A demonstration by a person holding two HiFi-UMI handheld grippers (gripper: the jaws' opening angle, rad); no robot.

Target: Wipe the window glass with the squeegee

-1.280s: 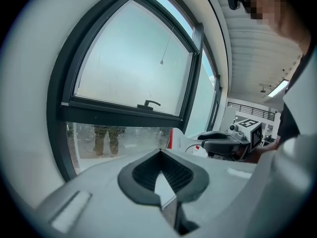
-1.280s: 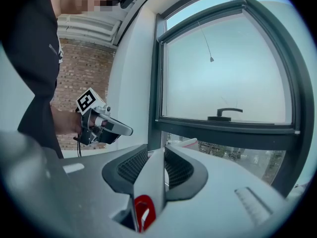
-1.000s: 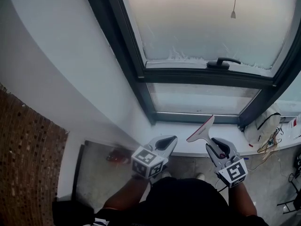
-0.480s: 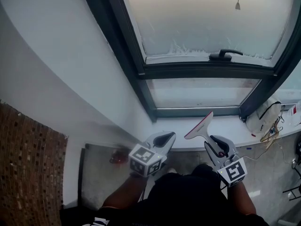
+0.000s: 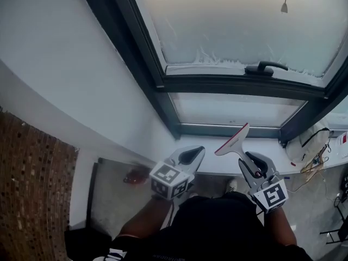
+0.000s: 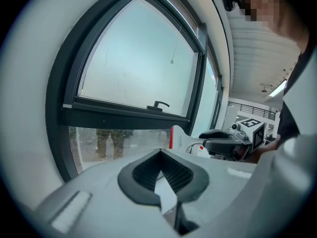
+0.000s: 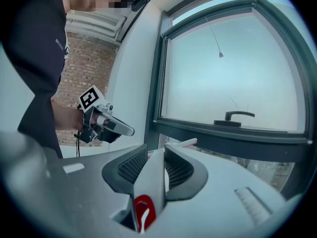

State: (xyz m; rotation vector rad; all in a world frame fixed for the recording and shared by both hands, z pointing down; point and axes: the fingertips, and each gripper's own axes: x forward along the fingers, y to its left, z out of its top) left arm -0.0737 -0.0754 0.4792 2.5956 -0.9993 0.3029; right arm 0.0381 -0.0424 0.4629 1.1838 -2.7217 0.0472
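Observation:
My right gripper (image 5: 249, 160) is shut on the white handle of the squeegee (image 5: 234, 141), low in front of the window sill (image 5: 209, 165). The squeegee's red-edged blade points up toward the lower pane (image 5: 234, 110). In the right gripper view the handle (image 7: 154, 175) runs between the pads and the blade (image 7: 181, 144) shows just past them. My left gripper (image 5: 194, 152) hangs beside it to the left, jaws together with nothing in them (image 6: 159, 155). The large frosted upper pane (image 5: 239, 20) sits above a dark crossbar with a window handle (image 5: 266, 67).
A dark window frame (image 5: 147, 69) runs diagonally up the left. A white wall (image 5: 65, 64) and a brick surface (image 5: 30, 178) lie further left. A white bag (image 5: 305, 145) and cables (image 5: 312, 165) clutter the sill's right end. A pull cord (image 5: 284, 4) hangs before the upper glass.
Both grippers have edged slightly upward toward the sill, and the head view has shifted a little. The squeegee stays gripped in the right gripper.

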